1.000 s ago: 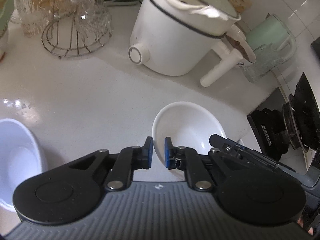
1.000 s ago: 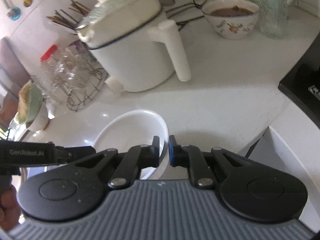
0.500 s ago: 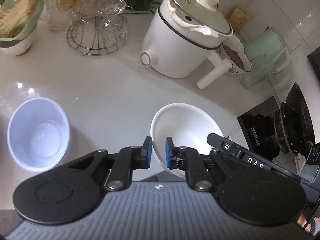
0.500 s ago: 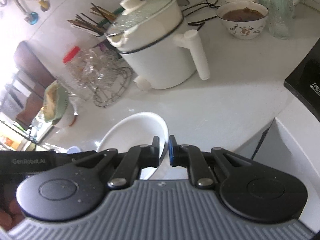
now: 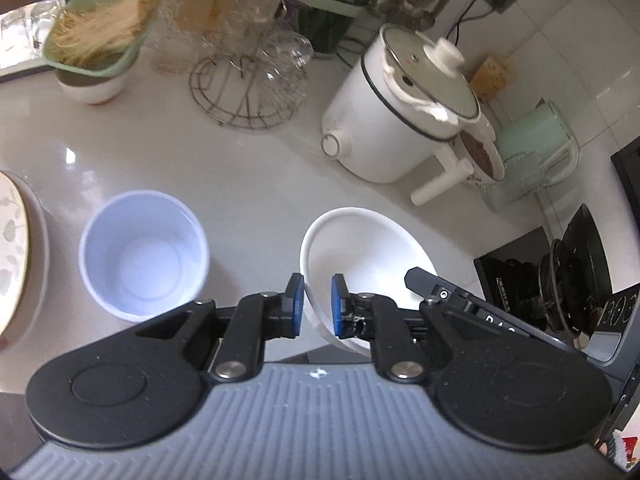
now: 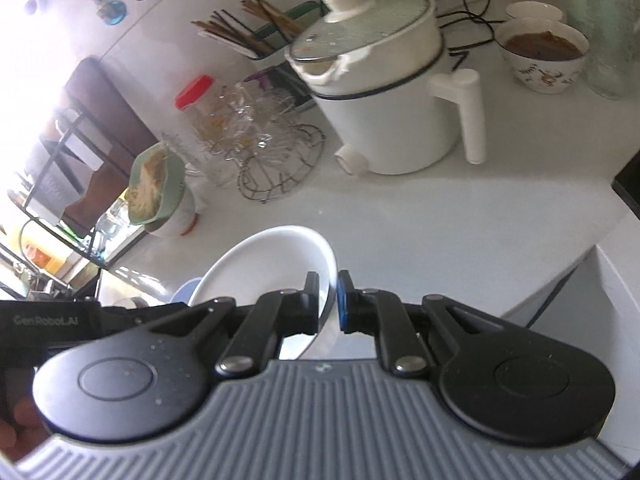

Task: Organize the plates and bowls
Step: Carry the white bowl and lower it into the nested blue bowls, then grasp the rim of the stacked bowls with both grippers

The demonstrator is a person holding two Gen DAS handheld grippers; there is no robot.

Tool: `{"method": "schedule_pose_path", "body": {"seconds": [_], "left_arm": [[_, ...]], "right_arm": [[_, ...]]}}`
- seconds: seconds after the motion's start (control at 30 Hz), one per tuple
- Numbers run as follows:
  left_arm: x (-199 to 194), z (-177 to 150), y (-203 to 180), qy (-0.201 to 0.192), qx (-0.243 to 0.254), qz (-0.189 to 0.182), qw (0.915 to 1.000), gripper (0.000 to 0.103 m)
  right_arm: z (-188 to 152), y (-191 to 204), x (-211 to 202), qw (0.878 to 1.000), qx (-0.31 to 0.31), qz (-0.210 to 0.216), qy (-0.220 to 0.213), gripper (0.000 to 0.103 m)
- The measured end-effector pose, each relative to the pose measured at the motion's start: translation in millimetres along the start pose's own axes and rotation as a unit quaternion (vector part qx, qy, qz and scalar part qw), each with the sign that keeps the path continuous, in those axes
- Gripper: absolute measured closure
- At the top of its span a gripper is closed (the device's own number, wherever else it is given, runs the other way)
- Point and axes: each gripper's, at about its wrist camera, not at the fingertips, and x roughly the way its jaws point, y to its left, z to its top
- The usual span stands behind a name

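A white bowl is held in the air above the counter by both grippers. My left gripper is shut on its near-left rim. My right gripper is shut on the opposite rim; the bowl also shows in the right wrist view. A pale blue bowl stands on the counter to the left, below; a sliver of it shows behind the white bowl. A large patterned plate lies at the far left edge.
A white electric pot with a handle stands behind, beside a wire rack of glasses, a green bowl of noodles, a bowl of brown food and a green kettle. A black stove is on the right.
Both grippers have lifted the white bowl up off the counter and drawn back. The blue bowl and the plate have come into the left wrist view.
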Motion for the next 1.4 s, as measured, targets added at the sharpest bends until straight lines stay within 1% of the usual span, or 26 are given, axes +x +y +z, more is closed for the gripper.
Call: {"method": "schedule_pose_path", "body": {"seconds": [0.17, 0.33, 0.47, 0.53, 0.63, 0.83, 0.97, 1.13, 1.17, 1.2, 1.27, 1.3, 1.33, 1.37, 1.4], "left_arm": [[-19, 10, 29, -0.018, -0.015, -0.007, 0.9997, 0.088], [-35, 17, 60, -0.034, -0.028, -0.007, 0.9990, 0.088], [-41, 17, 83, -0.047, -0.028, 0.011, 0.9985, 0.088], [-40, 17, 99, -0.048, -0.041, 0.016, 0.9979, 0.088], [-40, 17, 118, -0.057, -0.046, 0.032, 0.9968, 0.088], [-27, 14, 155, -0.053, -0.070, 0.040, 0.9954, 0.088], [-16, 13, 169, -0.041, -0.078, 0.044, 0.9952, 0.088], [-6, 12, 178, -0.030, -0.085, 0.047, 0.9948, 0.088], [-5, 13, 179, -0.029, -0.087, 0.048, 0.9946, 0.083], [-4, 13, 180, -0.029, -0.089, 0.049, 0.9944, 0.073], [0, 13, 183, -0.028, -0.090, 0.050, 0.9942, 0.063], [1, 12, 184, -0.031, -0.092, 0.050, 0.9940, 0.063], [2, 12, 185, -0.031, -0.092, 0.048, 0.9941, 0.063], [3, 11, 185, -0.030, -0.093, 0.046, 0.9942, 0.063], [4, 10, 186, -0.029, -0.095, 0.045, 0.9941, 0.063]], "right_arm": [[-1, 28, 8, 1.000, -0.014, 0.006, 0.006, 0.091], [-2, 57, 22, 0.999, -0.030, 0.014, 0.010, 0.091], [-4, 80, 42, 0.998, -0.051, 0.020, 0.028, 0.091], [-7, 92, 54, 0.997, -0.066, 0.016, 0.040, 0.091], [-11, 106, 71, 0.995, -0.077, 0.025, 0.061, 0.090], [-17, 128, 97, 0.991, -0.112, 0.015, 0.076, 0.090], [-20, 134, 111, 0.988, -0.123, 0.008, 0.090, 0.089], [-22, 136, 118, 0.986, -0.127, 0.000, 0.104, 0.089], [-21, 135, 118, 0.986, -0.129, -0.002, 0.105, 0.089], [-20, 136, 117, 0.986, -0.131, -0.008, 0.101, 0.089], [-18, 139, 115, 0.986, -0.139, -0.020, 0.088, 0.089], [-17, 139, 115, 0.986, -0.141, -0.020, 0.085, 0.088], [-16, 139, 116, 0.986, -0.140, -0.019, 0.085, 0.085], [-16, 138, 119, 0.987, -0.136, -0.018, 0.088, 0.078], [-16, 136, 121, 0.987, -0.131, -0.017, 0.093, 0.074]]}}
